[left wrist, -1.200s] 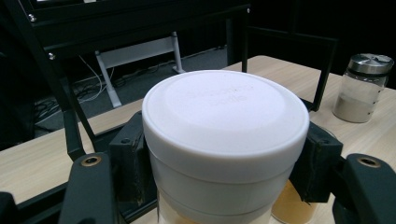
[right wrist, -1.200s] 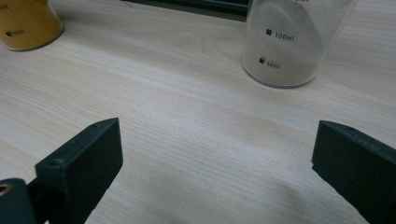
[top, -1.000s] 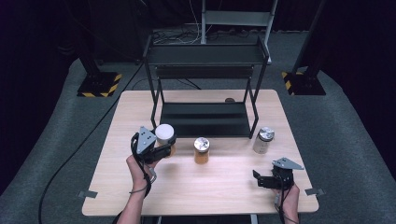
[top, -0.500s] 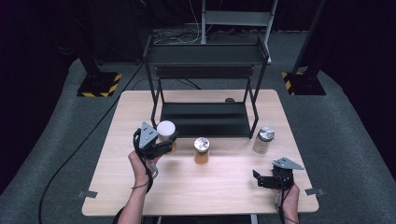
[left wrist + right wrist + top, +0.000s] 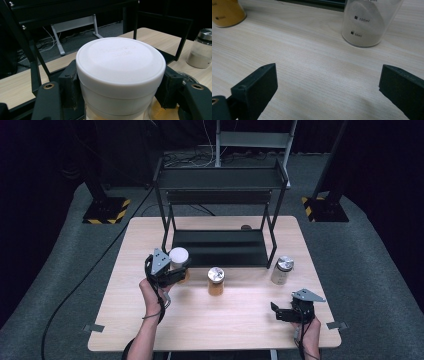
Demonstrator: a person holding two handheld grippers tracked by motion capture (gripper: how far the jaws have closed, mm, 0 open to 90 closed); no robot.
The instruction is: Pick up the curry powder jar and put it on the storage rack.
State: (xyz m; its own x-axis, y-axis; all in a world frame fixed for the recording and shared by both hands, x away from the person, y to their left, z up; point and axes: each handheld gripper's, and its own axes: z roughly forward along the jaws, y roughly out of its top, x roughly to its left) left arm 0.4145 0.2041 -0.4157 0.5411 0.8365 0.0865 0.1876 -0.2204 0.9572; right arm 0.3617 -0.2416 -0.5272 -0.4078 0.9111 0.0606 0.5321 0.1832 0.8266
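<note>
Left gripper [image 5: 172, 274]: fingers [image 5: 70, 85] are clamping the white-lid jar [image 5: 178, 261] from both sides, just under the lid. The jar is sitting at the near left corner of the rack [image 5: 220, 247], right in front of its lower shelf.

Right gripper [image 5: 285, 312]: it's hanging low over the near right of the worktop [image 5: 240, 320], fingers [image 5: 259, 85] spread wide with nothing between them. The grey jar [image 5: 281, 270] is a bit farther out, well apart from it.

Step in hand: looks to me like the jar is being lifted toward the rack, probably the lower shelf.

Doing it well: I'd be keeping the jar upright and the squeeze steady, since the grip is high on the body and the bottom could swing. Also watching the rack's left leg on the way in, it's just beside the jar.

Neighbour: the orange jar [image 5: 216, 281] is standing near the white-lid jar's right, so going up first and then far is safer than sliding sideways.

Since a second ago: the left gripper and jar are sitting a touch farther and more to the right, closer to the shelf. The right gripper, orange jar and grey jar aren't budging.
</note>
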